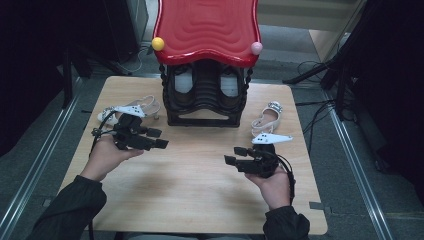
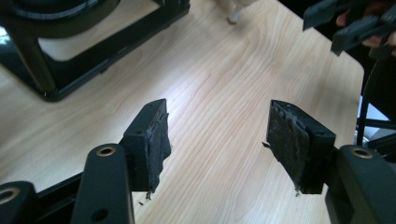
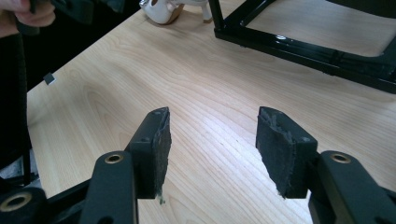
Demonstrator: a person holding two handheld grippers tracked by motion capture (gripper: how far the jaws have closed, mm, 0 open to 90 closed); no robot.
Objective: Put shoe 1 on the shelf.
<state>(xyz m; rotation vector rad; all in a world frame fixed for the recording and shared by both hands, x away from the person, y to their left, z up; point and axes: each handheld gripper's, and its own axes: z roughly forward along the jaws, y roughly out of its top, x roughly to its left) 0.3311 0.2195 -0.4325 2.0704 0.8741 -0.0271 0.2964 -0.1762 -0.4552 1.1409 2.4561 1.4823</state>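
we hold the left gripper [image 1: 156, 138] and right gripper [image 1: 236, 155] wide open and empty over the worktop [image 1: 200, 195], ready for the white sandals [image 1: 267, 117] lying beside the shoe rack [image 1: 202, 95].

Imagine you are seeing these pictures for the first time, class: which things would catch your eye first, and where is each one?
The glossy red wavy top of the black shoe rack at the table's far edge stands out first, with a yellow ball and a pink ball at its corners. A white sandal lies on each side of the rack, left and right. Nearer, the left gripper and right gripper face each other, jaws open and empty.
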